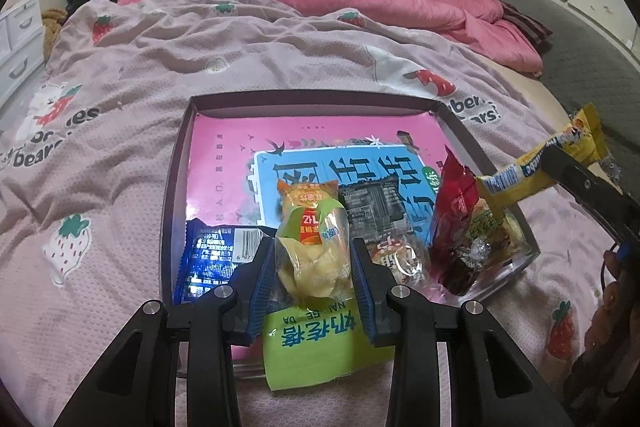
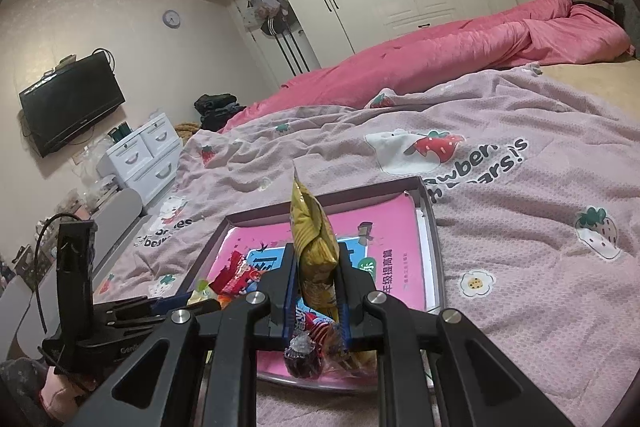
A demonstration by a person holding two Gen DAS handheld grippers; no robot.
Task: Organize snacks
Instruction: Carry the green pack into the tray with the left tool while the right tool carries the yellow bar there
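Note:
A shallow tray [image 1: 304, 98] with a pink printed floor lies on the bed. My left gripper [image 1: 312, 251] is shut on a clear packet of pale yellow snacks with an orange label [image 1: 310, 227], over the tray's near end. Around it lie a blue packet [image 1: 208, 259], a black packet [image 1: 368, 203], a red packet [image 1: 456, 211] and a green packet [image 1: 312, 347]. My right gripper [image 2: 316, 259] is shut on a long yellow packet [image 2: 312, 227], held upright above the tray [image 2: 432, 227]. The same yellow packet [image 1: 520, 173] shows at the right of the left wrist view.
A clear tub [image 1: 504, 247] with wrapped sweets stands at the tray's right corner. A strawberry blanket [image 1: 160, 67] covers the bed, with a pink quilt [image 2: 440, 59] behind. White drawers [image 2: 144, 155] and a wall television [image 2: 72, 103] are at left. A person's hand [image 1: 616, 287] holds the right tool.

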